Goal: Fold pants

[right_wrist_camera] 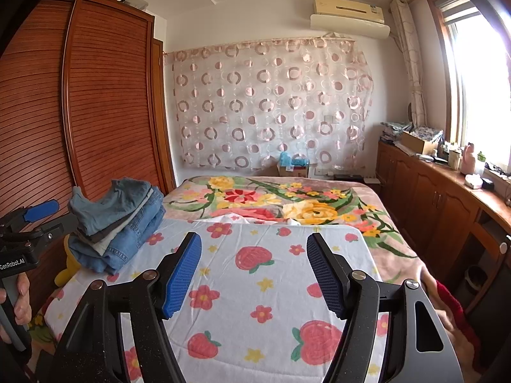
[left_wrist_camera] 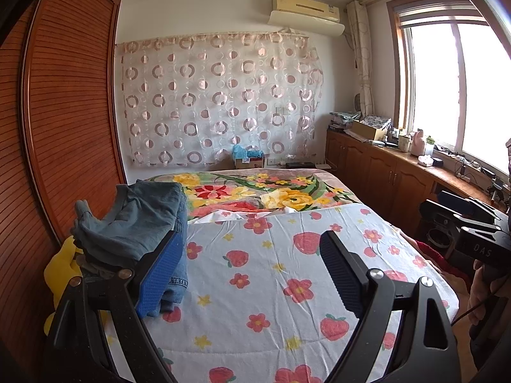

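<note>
I see the bed (right_wrist_camera: 255,290) under a strawberry sheet; the pants (right_wrist_camera: 115,220) lie stacked at its left edge (by the wardrobe (right_wrist_camera: 105,95)). My left gripper (left_wrist_camera: 252,274) gapes wide, empty; my right gripper (right_wrist_camera: 254,274) is parted too, holding nothing.

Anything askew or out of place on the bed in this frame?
Only the stack of folded pants: it sits at the left edge of the strawberry sheet, and its top pair is rumpled and overhanging. Both claws, left and right, are open and empty.
</note>
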A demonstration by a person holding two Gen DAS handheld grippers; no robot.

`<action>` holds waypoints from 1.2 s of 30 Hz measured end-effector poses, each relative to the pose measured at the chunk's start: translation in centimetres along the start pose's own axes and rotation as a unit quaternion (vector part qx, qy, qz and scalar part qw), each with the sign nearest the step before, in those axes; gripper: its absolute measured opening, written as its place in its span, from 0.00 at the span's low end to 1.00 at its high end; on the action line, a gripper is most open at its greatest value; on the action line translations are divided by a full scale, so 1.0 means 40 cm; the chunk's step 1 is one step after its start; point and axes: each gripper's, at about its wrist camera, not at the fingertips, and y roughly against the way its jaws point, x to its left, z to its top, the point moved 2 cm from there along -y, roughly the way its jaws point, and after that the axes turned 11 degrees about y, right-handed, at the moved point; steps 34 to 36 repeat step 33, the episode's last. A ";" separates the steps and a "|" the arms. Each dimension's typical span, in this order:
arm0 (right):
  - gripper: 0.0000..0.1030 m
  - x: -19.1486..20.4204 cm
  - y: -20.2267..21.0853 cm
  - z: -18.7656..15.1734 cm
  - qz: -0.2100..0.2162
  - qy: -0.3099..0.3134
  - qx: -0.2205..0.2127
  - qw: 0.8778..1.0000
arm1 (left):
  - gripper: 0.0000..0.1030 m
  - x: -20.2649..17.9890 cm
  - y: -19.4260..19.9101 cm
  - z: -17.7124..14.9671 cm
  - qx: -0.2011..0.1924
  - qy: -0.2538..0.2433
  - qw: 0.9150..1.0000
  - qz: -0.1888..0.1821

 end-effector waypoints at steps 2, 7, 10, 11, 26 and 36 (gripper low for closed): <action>0.69 0.003 0.000 -0.004 -0.001 0.000 0.000 1.000 | 0.85 -0.001 0.001 0.000 -0.001 0.000 1.000 0.000; 0.69 0.002 -0.005 -0.006 -0.002 0.001 0.002 1.000 | 0.85 0.001 0.000 0.000 0.000 0.000 1.000 0.001; 0.69 0.000 -0.007 -0.006 0.000 0.000 0.003 1.000 | 0.86 0.001 0.000 0.000 0.000 0.000 1.000 0.000; 0.68 -0.001 -0.008 -0.006 -0.001 -0.001 0.004 1.000 | 0.85 0.000 0.000 0.000 0.000 0.000 1.000 0.000; 0.69 -0.002 -0.008 -0.005 -0.001 -0.003 0.004 1.000 | 0.85 -0.002 0.002 0.002 0.001 0.000 1.000 0.000; 0.69 -0.001 -0.006 -0.007 -0.006 -0.005 0.003 1.000 | 0.86 0.000 0.001 0.002 0.000 -0.001 1.000 0.001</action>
